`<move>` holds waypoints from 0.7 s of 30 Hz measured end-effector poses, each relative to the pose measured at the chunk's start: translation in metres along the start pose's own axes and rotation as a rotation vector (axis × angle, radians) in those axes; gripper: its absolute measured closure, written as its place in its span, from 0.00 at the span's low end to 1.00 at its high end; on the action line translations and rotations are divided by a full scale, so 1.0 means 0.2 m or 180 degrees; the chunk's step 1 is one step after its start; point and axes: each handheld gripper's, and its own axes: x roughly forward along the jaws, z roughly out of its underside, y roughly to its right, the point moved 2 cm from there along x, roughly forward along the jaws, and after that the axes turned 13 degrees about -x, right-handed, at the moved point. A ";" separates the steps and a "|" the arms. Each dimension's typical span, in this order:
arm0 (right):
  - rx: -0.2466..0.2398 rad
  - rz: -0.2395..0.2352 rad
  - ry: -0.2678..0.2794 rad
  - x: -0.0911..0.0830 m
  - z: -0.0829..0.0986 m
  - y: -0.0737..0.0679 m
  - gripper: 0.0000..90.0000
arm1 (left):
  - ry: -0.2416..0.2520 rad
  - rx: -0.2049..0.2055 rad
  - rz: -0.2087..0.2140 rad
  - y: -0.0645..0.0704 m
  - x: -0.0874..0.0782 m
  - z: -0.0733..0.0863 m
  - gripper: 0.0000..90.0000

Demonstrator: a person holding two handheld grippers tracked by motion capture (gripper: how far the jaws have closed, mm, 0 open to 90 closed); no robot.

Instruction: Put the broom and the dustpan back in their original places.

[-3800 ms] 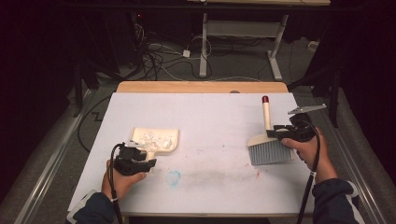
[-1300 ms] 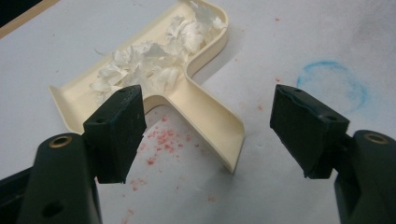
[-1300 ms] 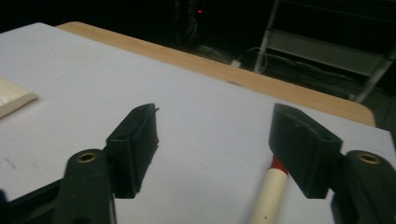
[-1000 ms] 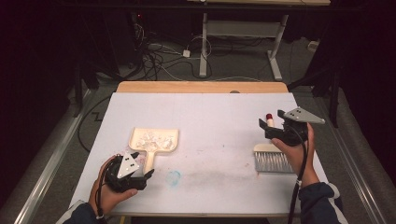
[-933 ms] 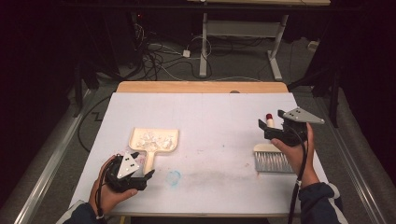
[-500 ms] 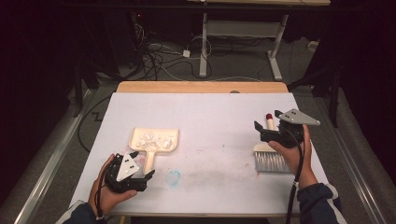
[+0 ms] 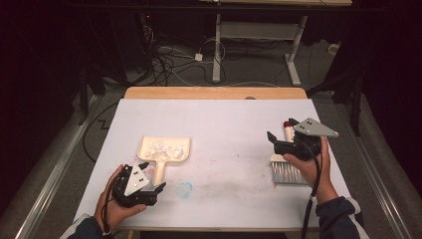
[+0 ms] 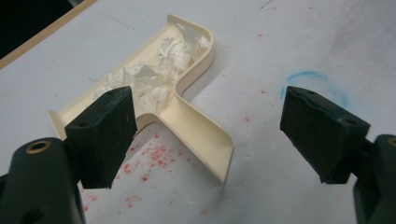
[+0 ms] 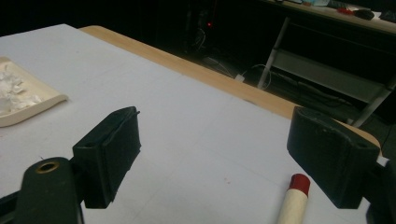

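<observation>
1. In the high view's lower left, the left gripper (image 7: 149, 191) sits low over the table (image 7: 224, 124), jaws spread wide and empty, just short of the dustpan (image 7: 164, 151) handle.
2. At mid right, the right gripper (image 7: 279, 144) hovers over the hand brush (image 7: 288, 172), jaws wide, holding nothing.
3. The cream dustpan holds white paper scraps (image 8: 154, 77).

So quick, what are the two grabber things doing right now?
Left gripper: open, holding nothing, by the dustpan handle.
Right gripper: open, holding nothing, above the brush.
</observation>
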 end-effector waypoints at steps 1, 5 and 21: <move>-0.0007 -0.0005 0.0000 0.00 0.00 0.00 0.20 | -0.0003 -0.0002 -0.0001 0.00 0.00 0.00 0.20; -0.0036 -0.0025 -0.0007 -0.02 -0.01 -0.02 0.20 | 0.0010 0.0013 -0.0013 0.01 -0.01 0.00 0.20; -0.0197 -0.0104 0.0017 -0.11 0.00 -0.10 0.20 | 0.0019 0.0105 -0.0005 0.03 -0.01 0.00 0.20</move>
